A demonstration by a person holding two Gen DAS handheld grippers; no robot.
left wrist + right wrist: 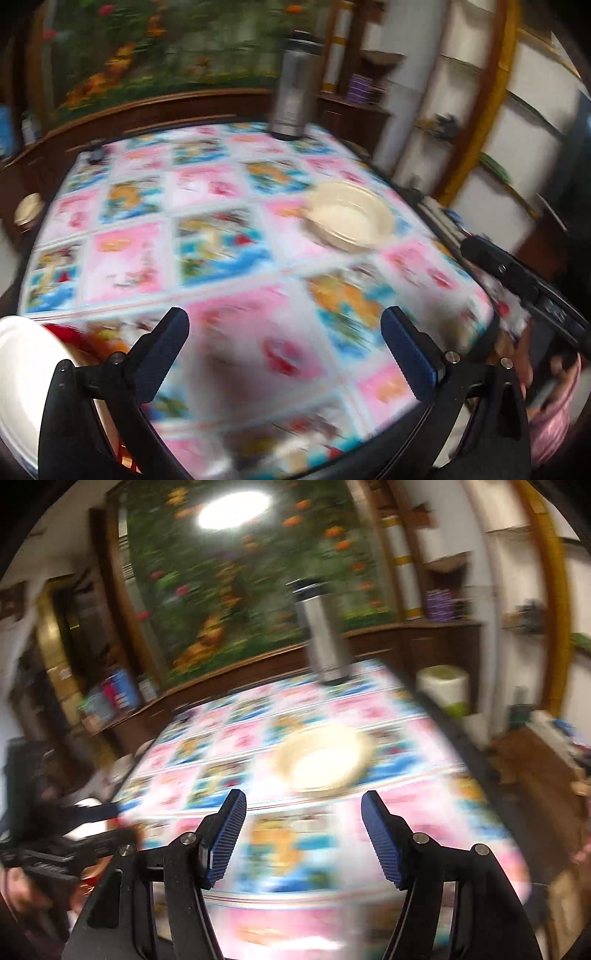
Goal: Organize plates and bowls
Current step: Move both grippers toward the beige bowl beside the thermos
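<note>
A cream shallow bowl point(349, 218) sits on the patterned tablecloth point(229, 258) towards the right side, well ahead of my left gripper point(284, 328), which stands wide open with nothing between its fingers. A white plate point(26, 376) lies at the lower left, beside the left finger, with something red and orange at its edge. In the right wrist view the same cream bowl point(321, 760) lies just beyond my right gripper point(303, 812), whose jaws are open and empty. The other gripper point(74, 849) shows blurred at the left, held by a hand.
A tall steel flask point(293, 88) stands at the table's far edge, also the steel flask point(323, 631) in the right wrist view. Dark wooden cabinets and a flower mural lie behind. A white and green bin point(445, 688) stands past the table's right edge. Both views are motion-blurred.
</note>
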